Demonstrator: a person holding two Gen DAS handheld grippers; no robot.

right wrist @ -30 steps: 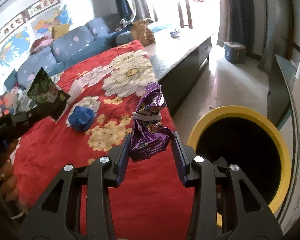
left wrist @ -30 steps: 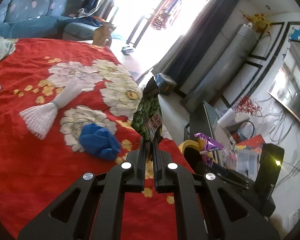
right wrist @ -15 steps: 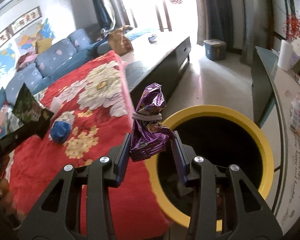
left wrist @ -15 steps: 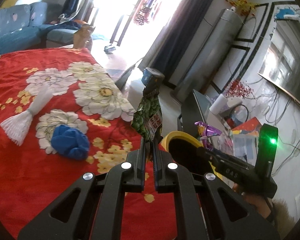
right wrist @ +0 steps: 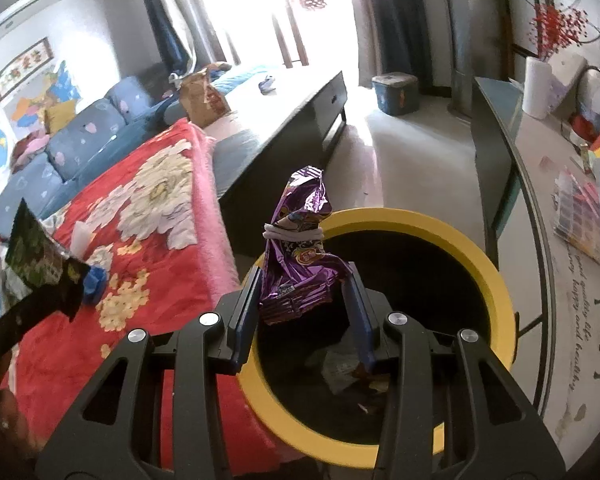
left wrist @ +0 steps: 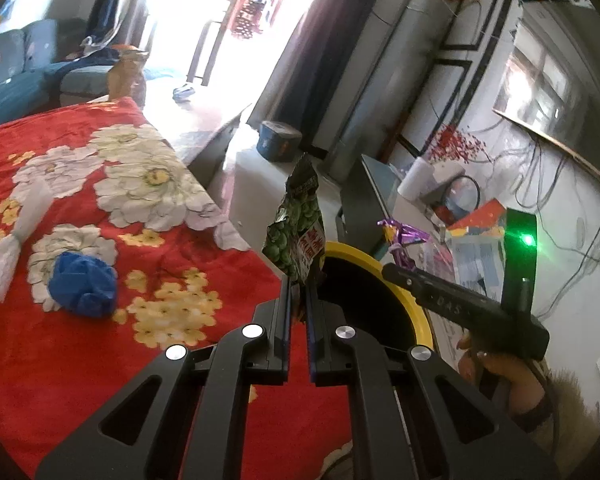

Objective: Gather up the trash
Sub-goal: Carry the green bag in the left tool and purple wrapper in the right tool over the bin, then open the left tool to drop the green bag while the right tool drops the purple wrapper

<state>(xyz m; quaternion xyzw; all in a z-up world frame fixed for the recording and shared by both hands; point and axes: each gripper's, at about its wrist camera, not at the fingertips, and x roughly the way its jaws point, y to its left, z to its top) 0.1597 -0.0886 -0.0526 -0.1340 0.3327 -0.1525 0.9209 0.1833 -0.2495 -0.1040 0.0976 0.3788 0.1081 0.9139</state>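
Two grippers, each carrying one snack wrapper, at the yellow-rimmed bin.

Since a second ago the right gripper (right wrist: 305,284) has moved from above the red floral blanket (right wrist: 148,280) to directly over the bin (right wrist: 476,256), pinching one purple wrapper (right wrist: 300,256) upright between its fingers; its hold is unchanged. The left gripper (left wrist: 299,300), fingers pressed nearly together, pinches one green wrapper (left wrist: 300,224) beside the bin's rim, nearer than before. Remaining on the blanket: one crumpled blue wad (left wrist: 83,288) and one white twisted wrapper (left wrist: 4,256). Some litter lies inside the bin.
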